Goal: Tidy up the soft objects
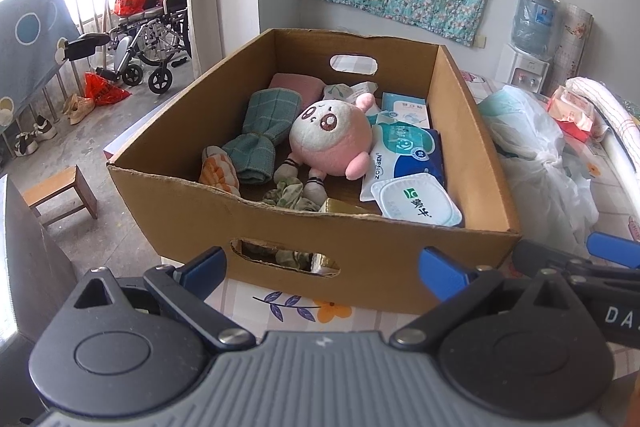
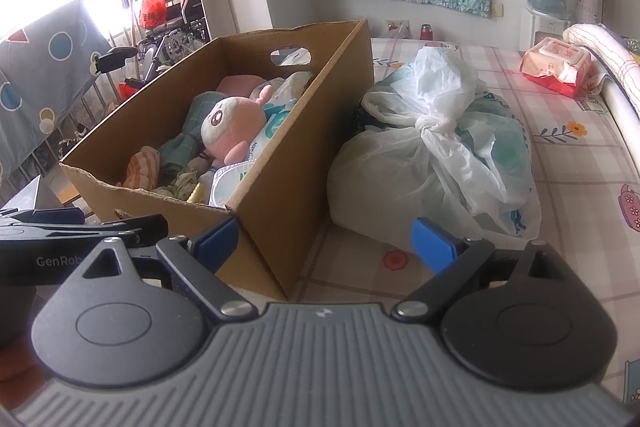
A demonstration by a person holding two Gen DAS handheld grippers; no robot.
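A cardboard box (image 1: 384,247) stands on the flowered tablecloth and shows in the right wrist view (image 2: 280,163) too. Inside lie a pink plush doll (image 1: 332,139), a green checked cloth (image 1: 264,131), an orange striped cloth (image 1: 218,171), a flowered scrunchie (image 1: 290,195) and wet-wipe packs (image 1: 408,155). My left gripper (image 1: 322,263) is open and empty just in front of the box's near wall. My right gripper (image 2: 326,239) is open and empty at the box's near right corner. The plush doll (image 2: 234,127) lies mid-box in the right wrist view.
A knotted white plastic bag (image 2: 432,151) lies right of the box. A red wipe pack (image 2: 556,65) and a rolled towel (image 2: 604,43) sit at the far right. A water dispenser (image 1: 532,39) stands behind. A wheelchair (image 1: 156,39) and a wooden stool (image 1: 60,191) are on the floor to the left.
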